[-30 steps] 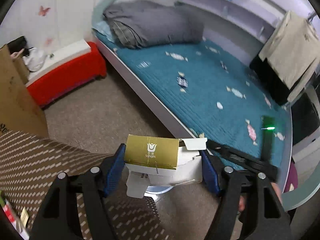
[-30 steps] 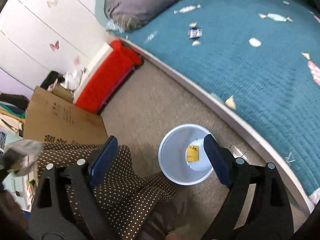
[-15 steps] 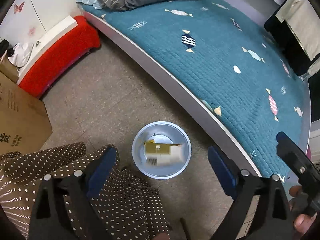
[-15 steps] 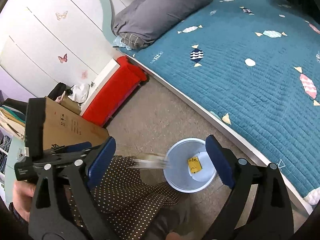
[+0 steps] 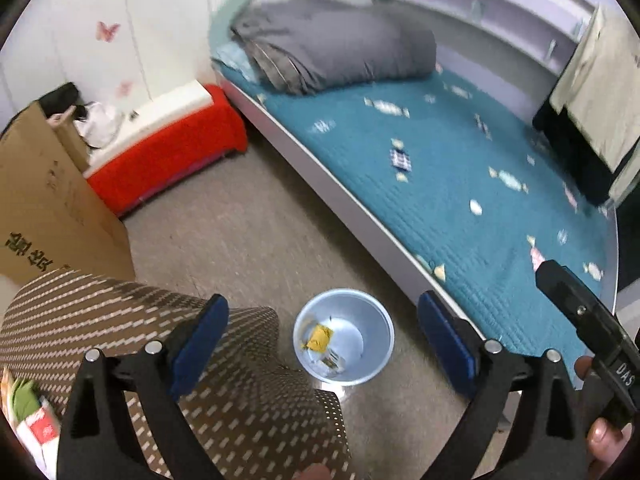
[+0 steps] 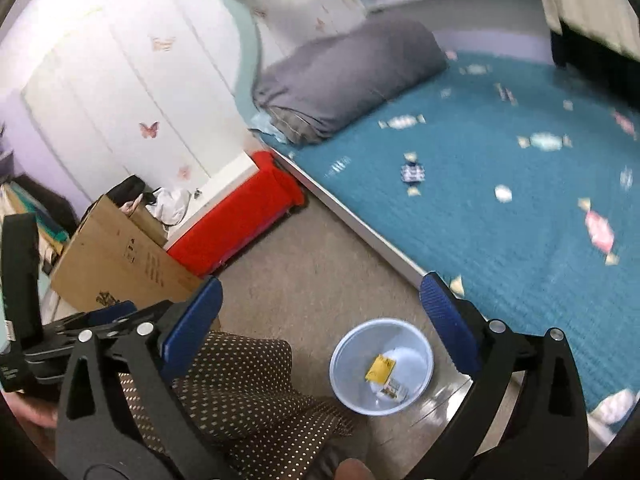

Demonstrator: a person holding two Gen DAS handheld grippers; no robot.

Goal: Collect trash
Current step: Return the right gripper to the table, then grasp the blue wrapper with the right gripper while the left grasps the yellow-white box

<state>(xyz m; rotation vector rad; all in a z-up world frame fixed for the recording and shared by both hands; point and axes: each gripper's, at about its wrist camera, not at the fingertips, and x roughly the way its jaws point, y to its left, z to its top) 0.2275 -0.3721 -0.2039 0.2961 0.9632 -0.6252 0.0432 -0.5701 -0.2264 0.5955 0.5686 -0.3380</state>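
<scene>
The left hand-held gripper [image 5: 323, 336] has its two blue pads wide apart with nothing between them, and the right hand-held gripper [image 6: 320, 328] is spread the same way; the pale blue bin [image 5: 375, 322] stands on the floor just below and between the fingers of each. Inside the bin lies the gold and white box [image 5: 318, 339], tilted, its long axis leaning toward the bin wall, but its label is too blurred to read. To the left of both grippers stands a cardboard box [image 5: 40, 208] with dark printed characters, and "DAS" is readable on the right gripper's black body in the left view
</scene>
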